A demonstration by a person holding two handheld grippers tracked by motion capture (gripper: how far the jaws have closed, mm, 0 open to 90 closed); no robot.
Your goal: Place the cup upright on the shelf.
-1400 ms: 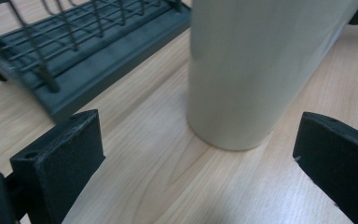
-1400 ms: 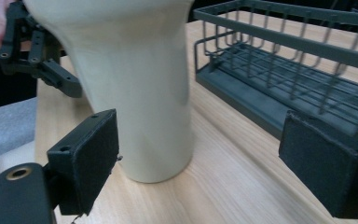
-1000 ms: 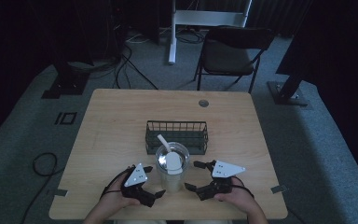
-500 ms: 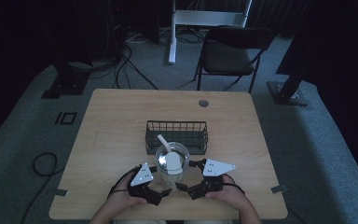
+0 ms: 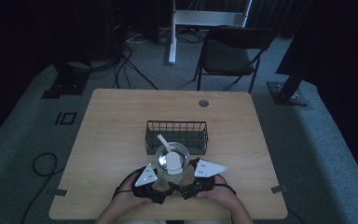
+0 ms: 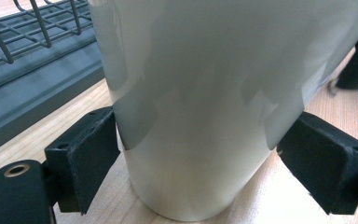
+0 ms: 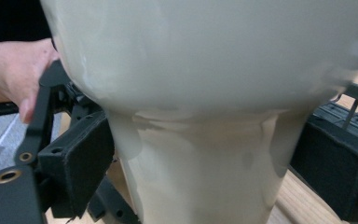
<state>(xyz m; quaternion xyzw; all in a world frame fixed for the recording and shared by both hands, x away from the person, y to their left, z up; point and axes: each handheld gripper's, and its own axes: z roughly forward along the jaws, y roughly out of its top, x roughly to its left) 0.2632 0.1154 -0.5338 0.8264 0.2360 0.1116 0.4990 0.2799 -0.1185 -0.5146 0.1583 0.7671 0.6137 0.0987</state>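
A pale white cup (image 5: pixel 171 164) with a wide, glassy rim stands near the table's front edge, and a white spoon-like piece (image 5: pixel 164 142) leans out of it. My left gripper (image 5: pixel 161 183) comes at it from the left. In the left gripper view both pads (image 6: pixel 86 156) press the cup's lower wall (image 6: pixel 200 93). From the right comes my right gripper (image 5: pixel 184 184). In the right gripper view its pads (image 7: pixel 81 163) sit against the cup's narrower base (image 7: pixel 200 177), below the flared top.
A black wire basket (image 5: pixel 177 135) stands just behind the cup, and its mesh (image 6: pixel 28 46) is close to my left jaw. The wooden table (image 5: pixel 112 130) has a round grommet (image 5: pixel 203 103) at the back. A chair (image 5: pixel 233 51) stands beyond the table.
Both grippers have moved inward from either side and closed around the cup's lower part. The cup and the basket have stayed in place.
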